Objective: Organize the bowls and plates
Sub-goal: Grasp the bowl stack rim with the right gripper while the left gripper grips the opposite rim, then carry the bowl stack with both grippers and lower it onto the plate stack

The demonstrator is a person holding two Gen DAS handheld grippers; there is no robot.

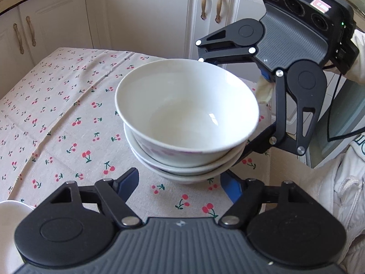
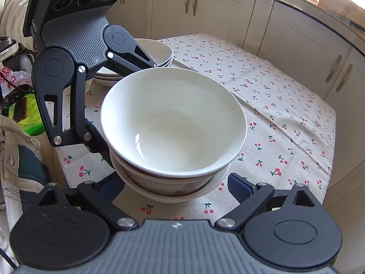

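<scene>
Three white bowls [image 1: 187,105] [image 2: 173,118] sit nested in a stack on the cherry-print tablecloth [image 1: 68,118] [image 2: 285,118]. The top one has a pink pattern outside and sits slightly tilted. My left gripper [image 1: 180,183] [image 2: 129,108] straddles the foot of the stack, jaws apart. A strip of cloth shows between its left pad [image 1: 130,180] and the bowls. My right gripper [image 2: 176,186] [image 1: 223,103] straddles the stack from the opposite side, jaws wide, blue pads [image 2: 238,183] close beside the lowest bowl. Neither gripper visibly presses on the bowls.
A pile of white plates [image 2: 159,50] stands on the table behind the left gripper. Another white dish [image 1: 11,210] peeks in at the near left. Cream cabinets [image 1: 148,18] close off the far side. A person's white sleeve [image 1: 337,194] and green clutter [image 2: 22,114] lie beside the table.
</scene>
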